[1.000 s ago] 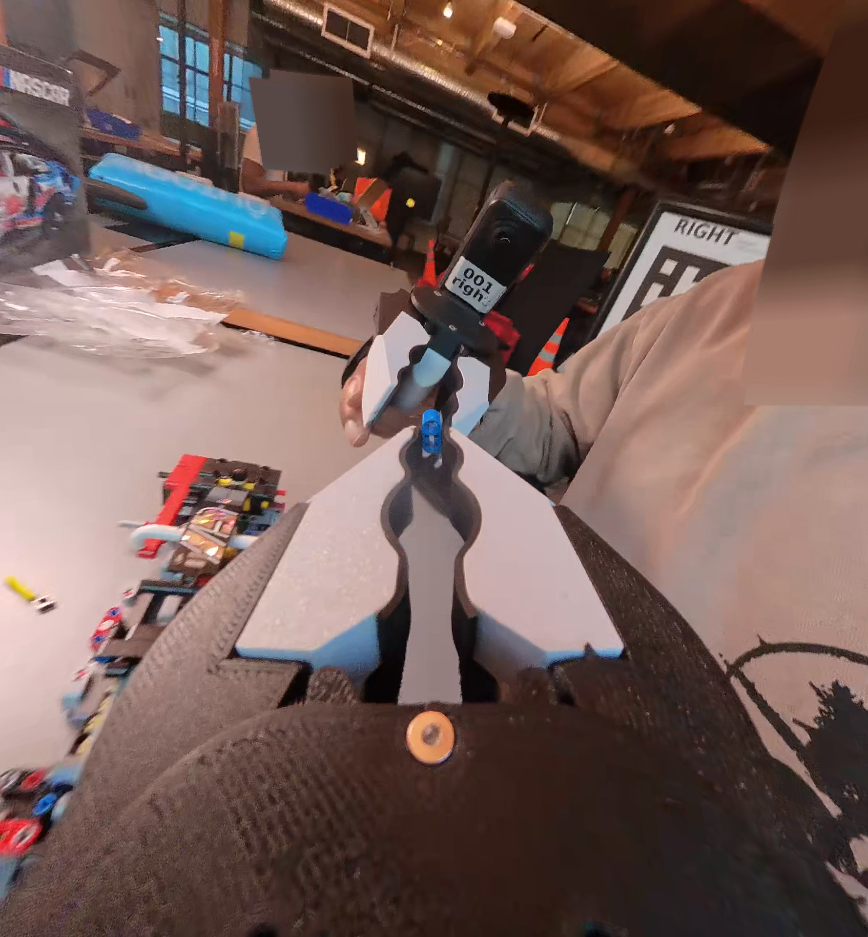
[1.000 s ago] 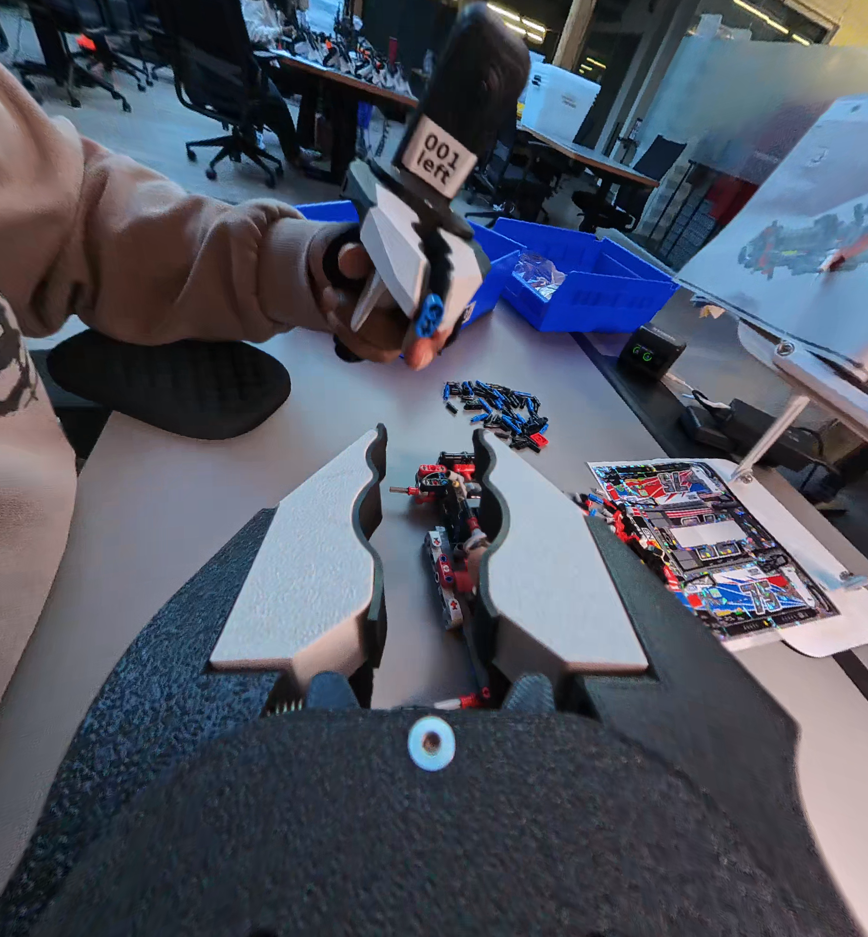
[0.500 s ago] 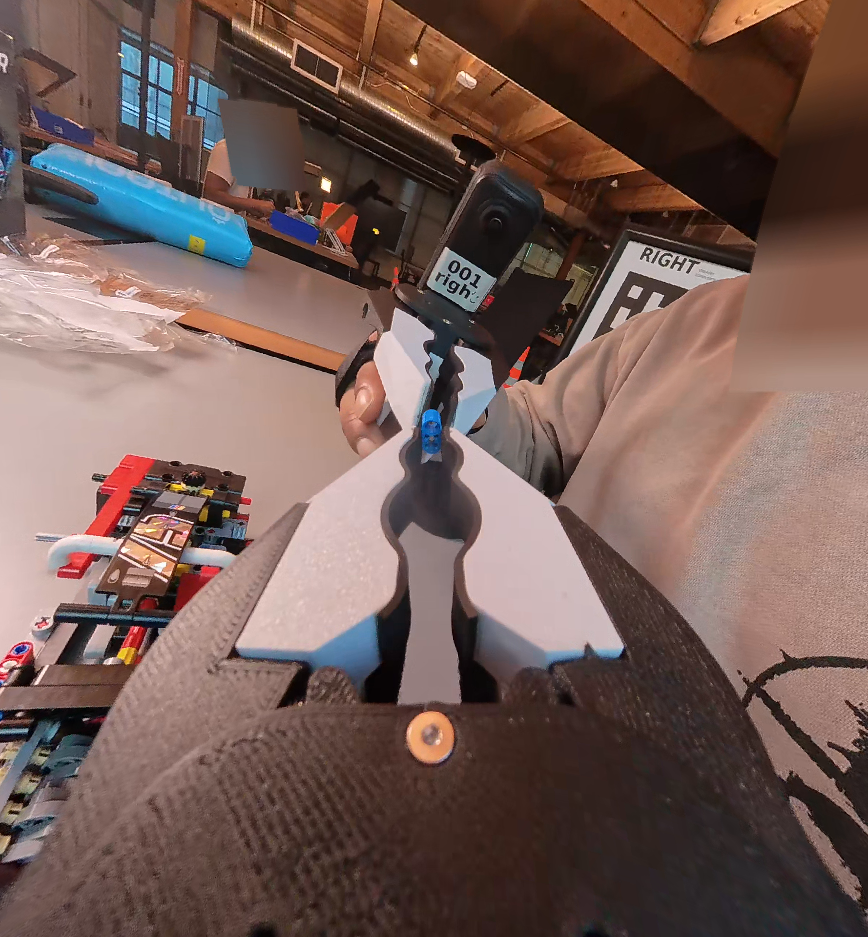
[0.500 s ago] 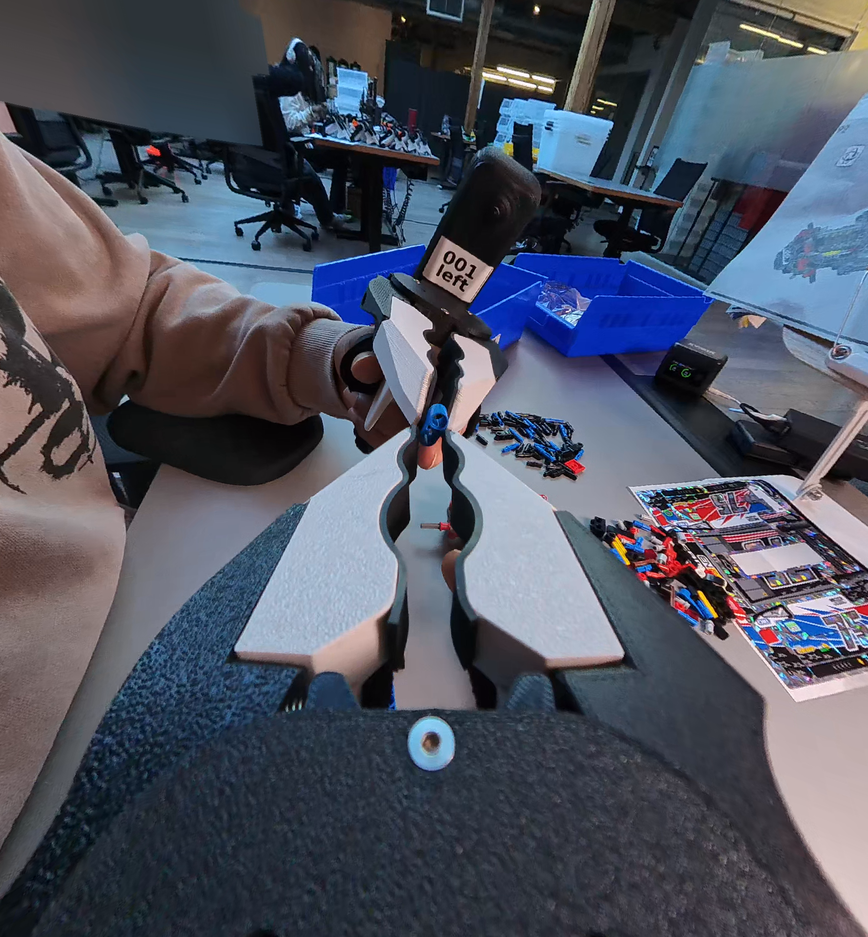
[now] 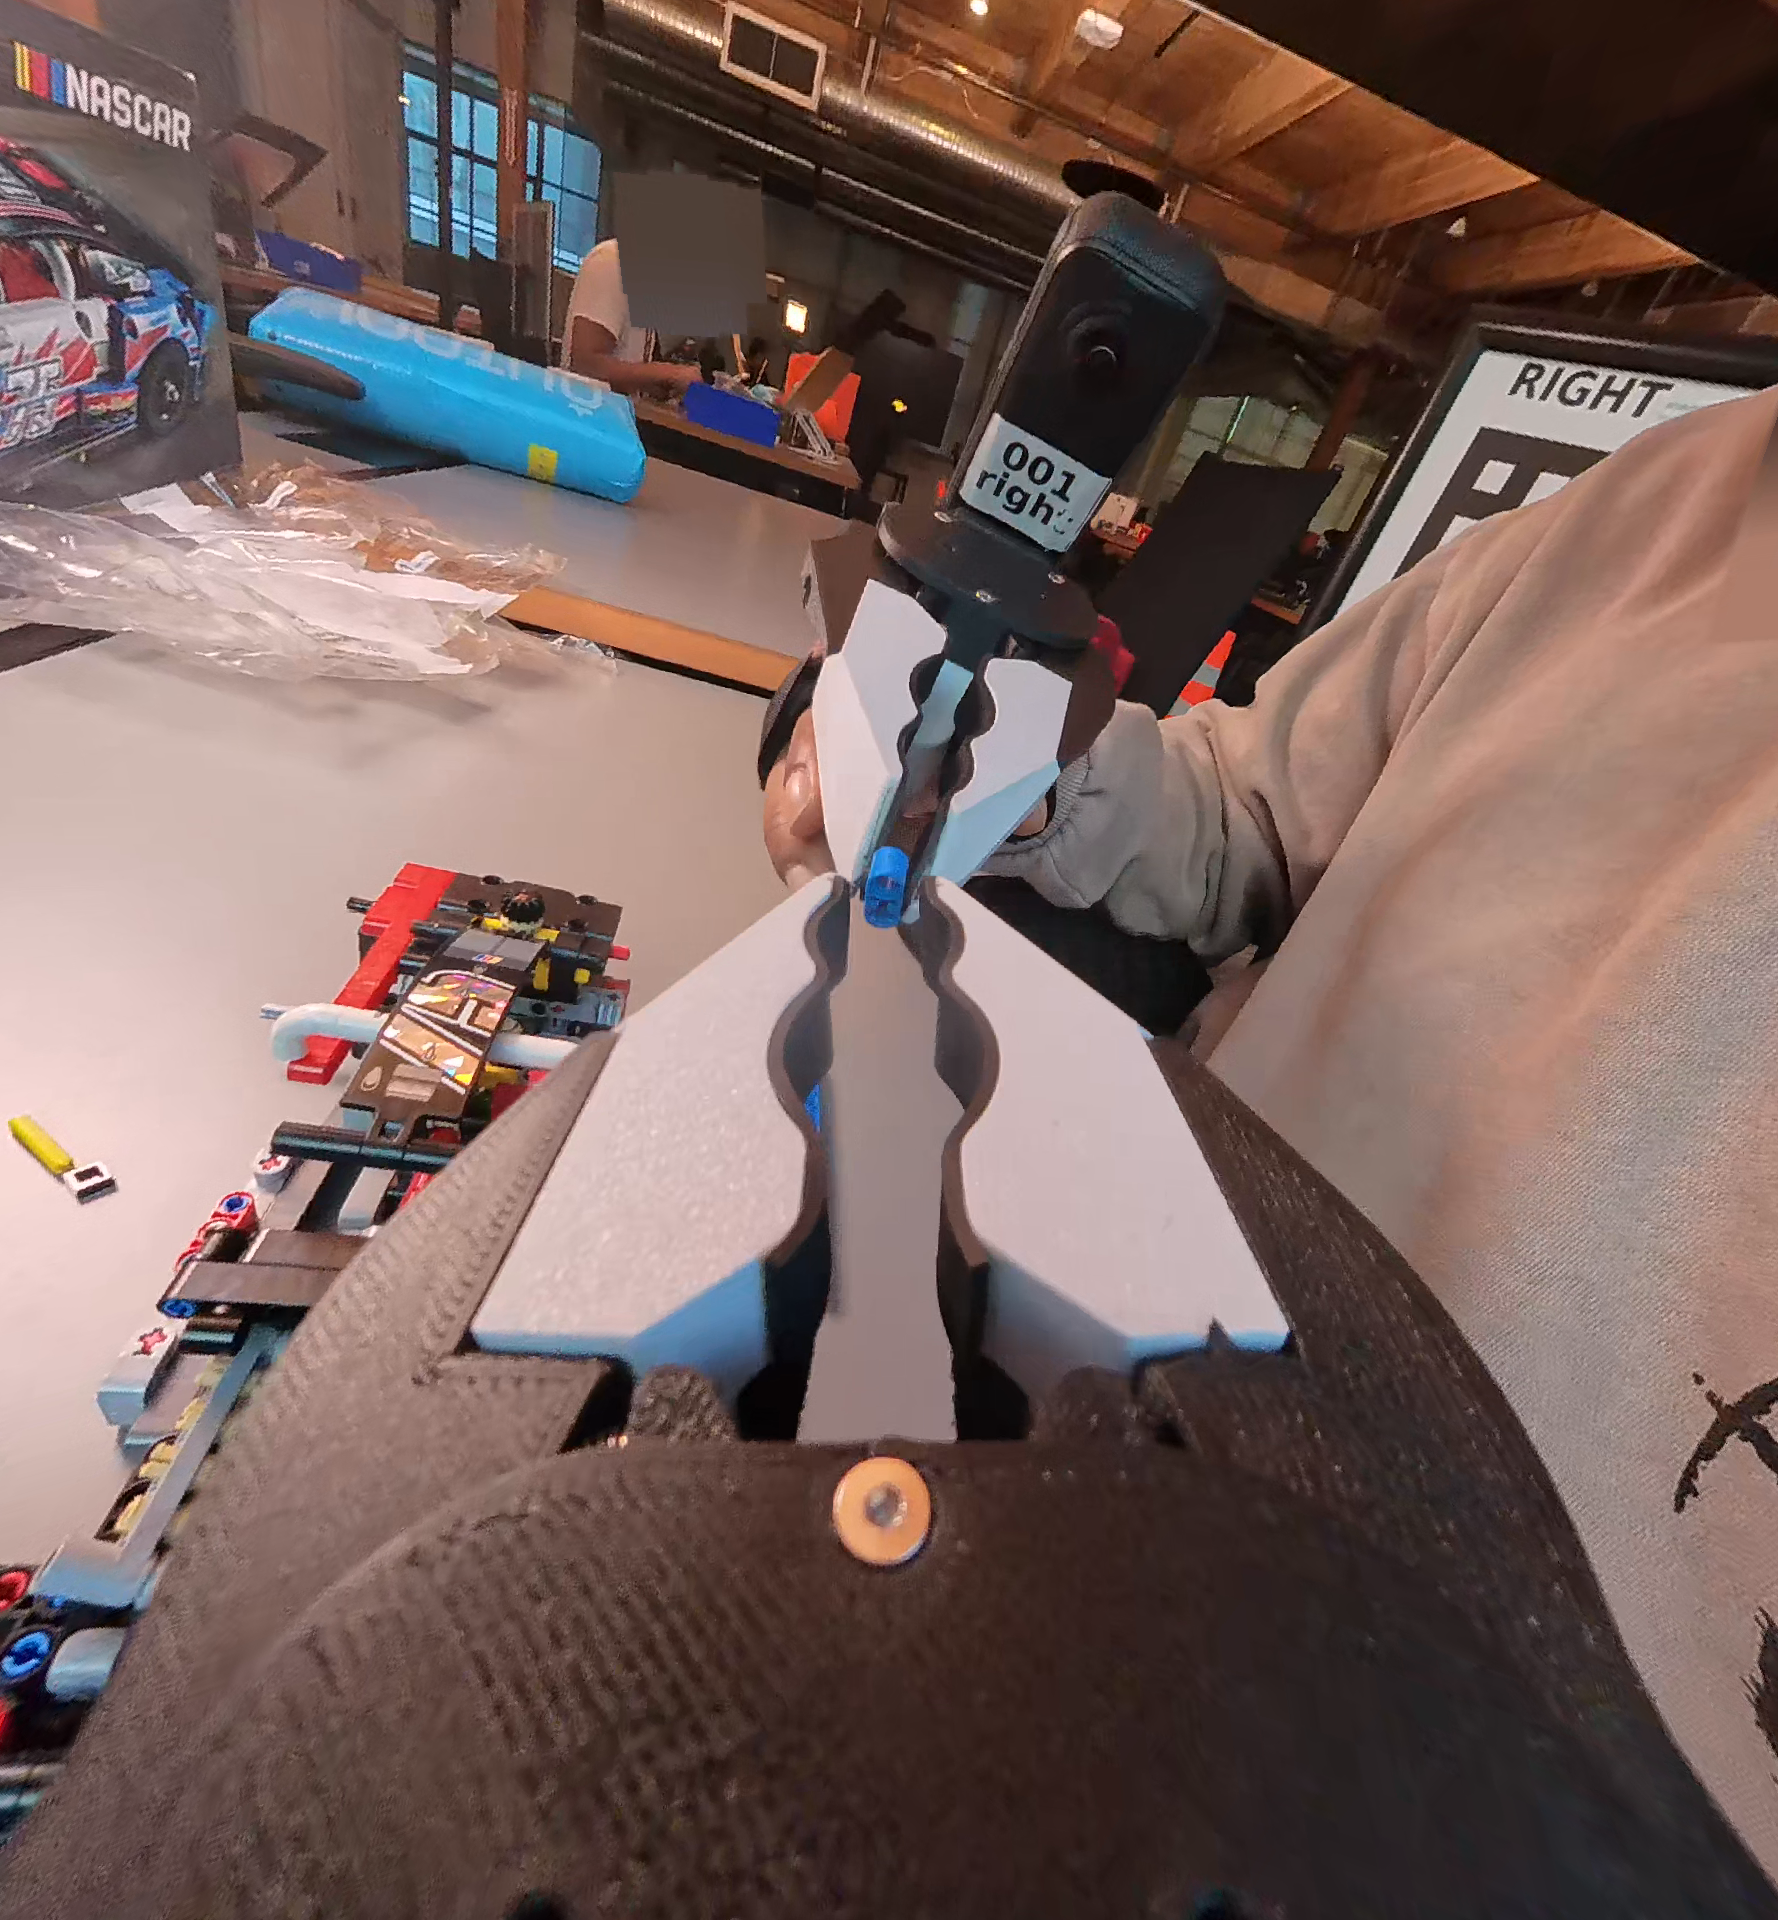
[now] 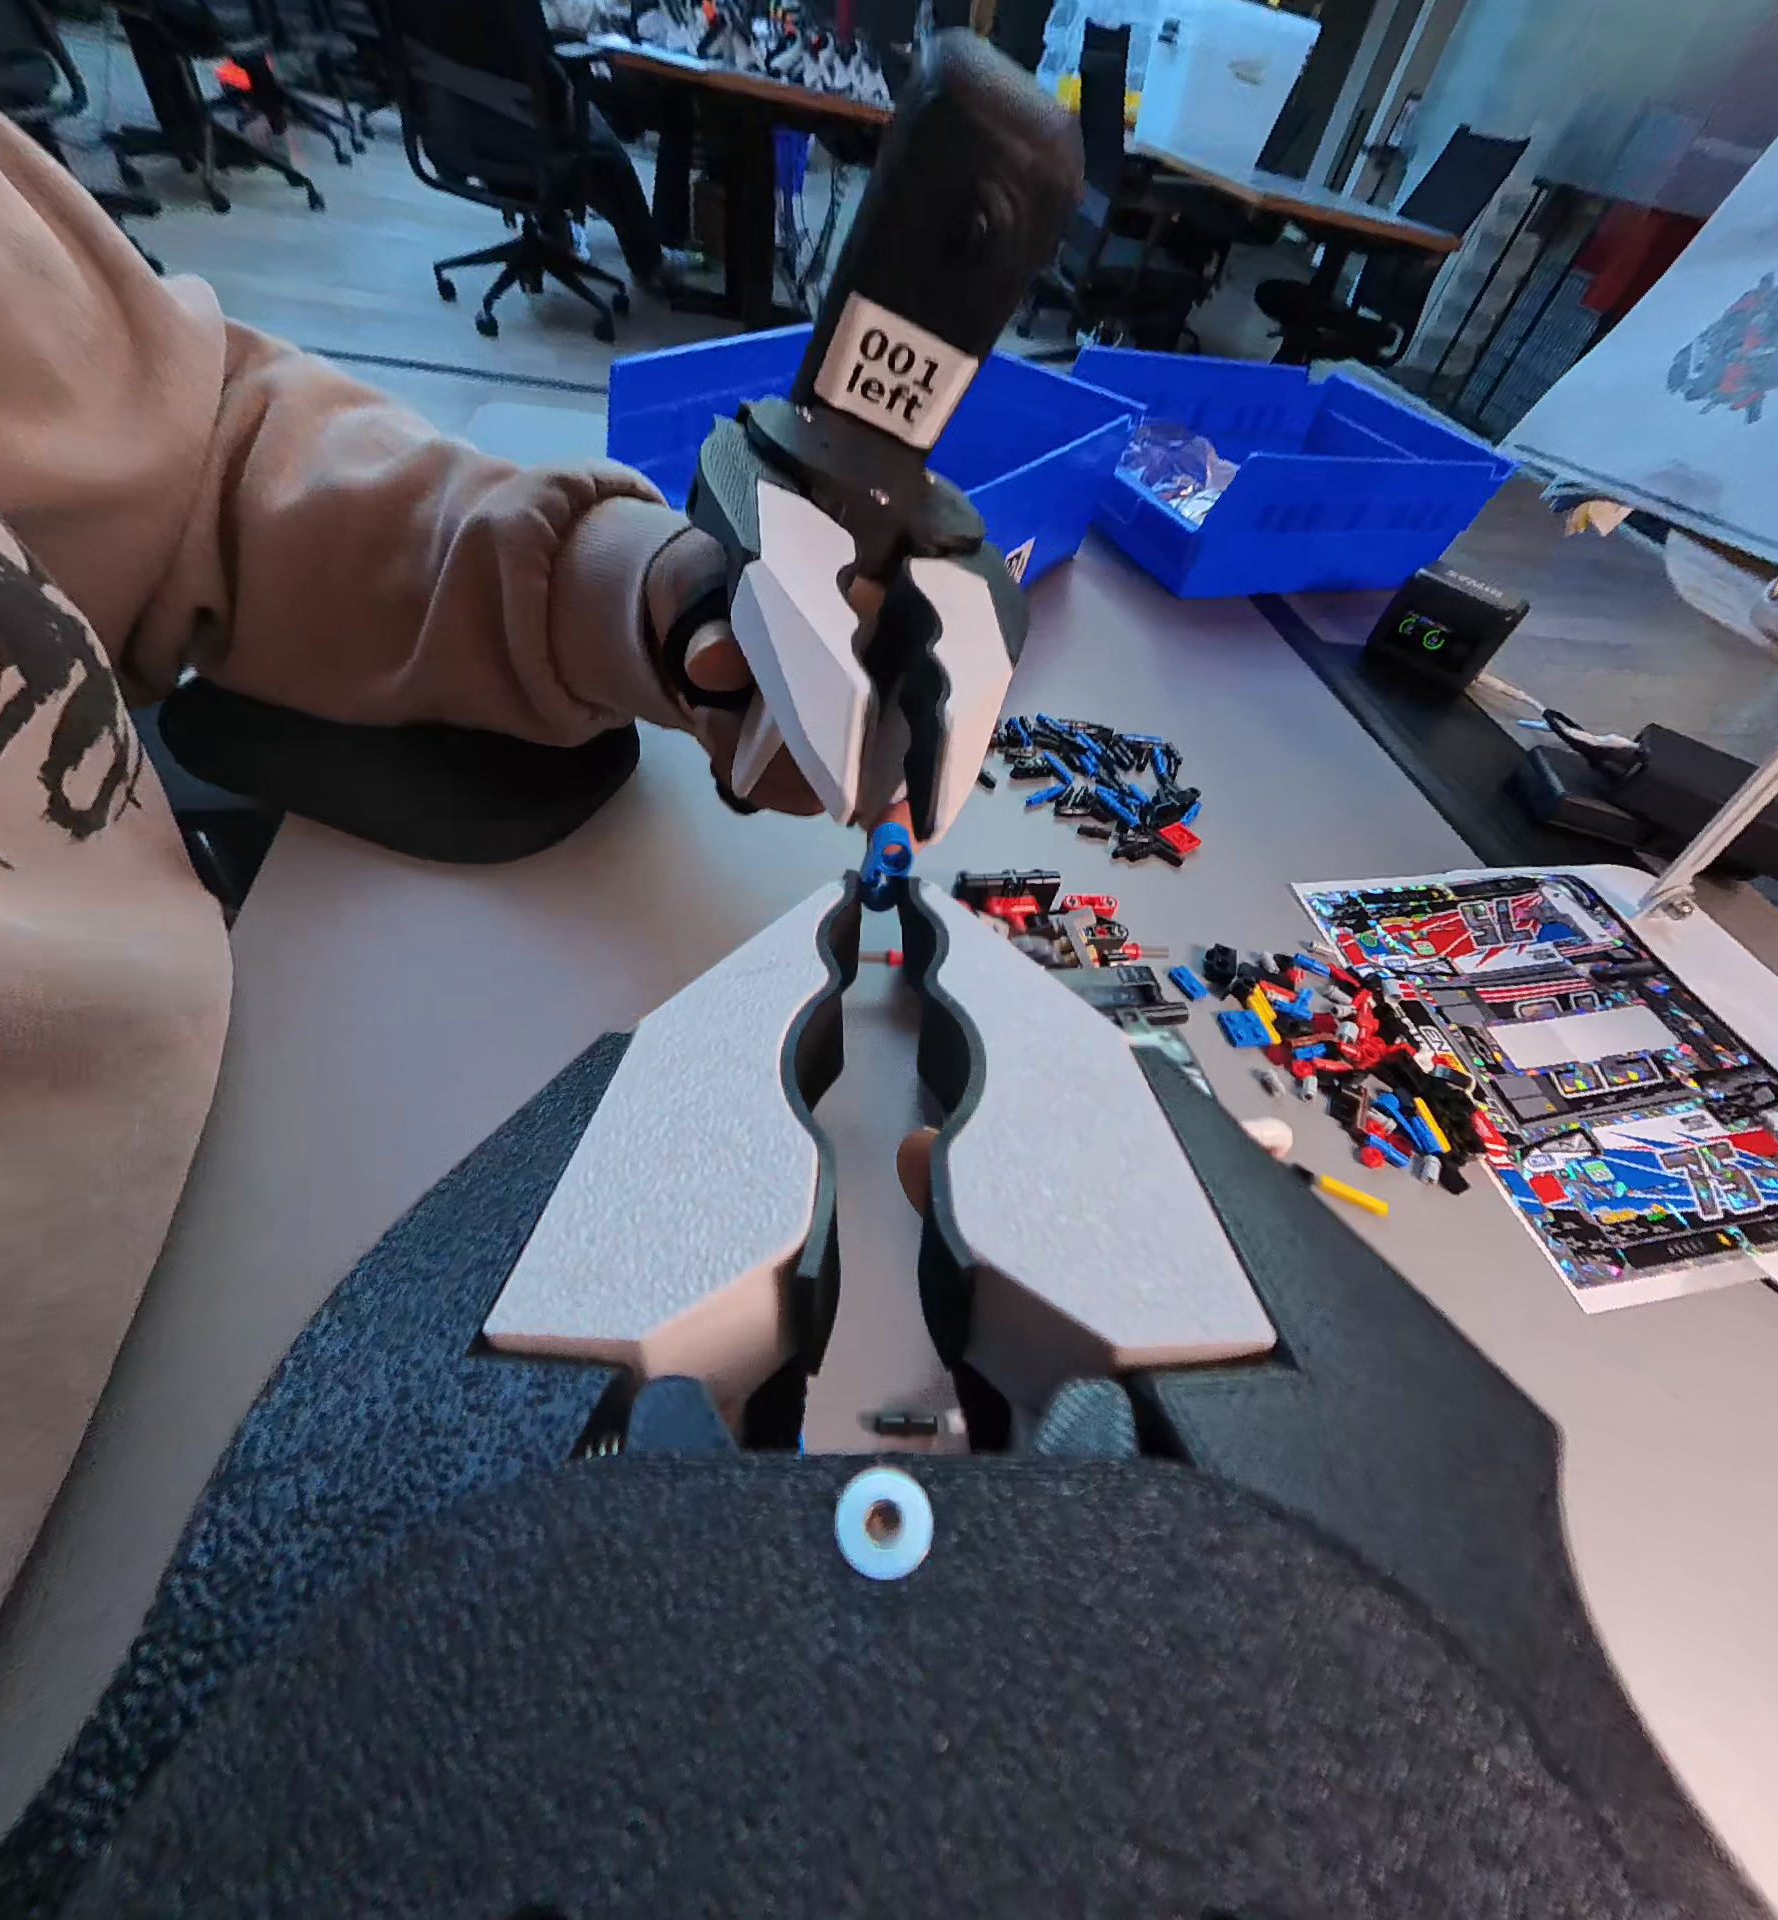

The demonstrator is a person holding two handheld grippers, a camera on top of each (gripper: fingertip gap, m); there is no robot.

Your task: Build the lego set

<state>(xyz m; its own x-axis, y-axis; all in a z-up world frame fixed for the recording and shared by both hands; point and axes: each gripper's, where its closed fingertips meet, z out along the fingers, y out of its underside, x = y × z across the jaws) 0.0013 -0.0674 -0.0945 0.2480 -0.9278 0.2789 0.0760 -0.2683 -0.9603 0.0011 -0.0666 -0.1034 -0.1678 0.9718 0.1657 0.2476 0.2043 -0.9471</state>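
In the left wrist view, the left gripper point(image 5: 885, 909) has its grey jaws narrowly apart. A sliver of gap shows on each side of the small blue plastic lego connector pin point(image 5: 885, 885), which sits right at their tips. The pin is in mid-air above the grey table point(image 5: 241, 831), tip to tip between the two tools.

In the right wrist view, the right gripper point(image 6: 880, 896) is drawn in around the pin's lower stem, and from these views it looks to be the one carrying the piece. The pin's long axis runs roughly along the line joining the two tools, its ring end leaning toward the left gripper.

Beyond and below, to the left in the left wrist view, lies the long black-and-red, part-built lego car chassis point(image 5: 449, 1029), well apart from the pin. Its length runs near to far, so the right gripper must bring the pin down and across to it.

Farther right in the right wrist view lie the pile of loose coloured lego pieces point(image 6: 1342, 1049) and the glossy sticker sheet point(image 6: 1591, 1049).
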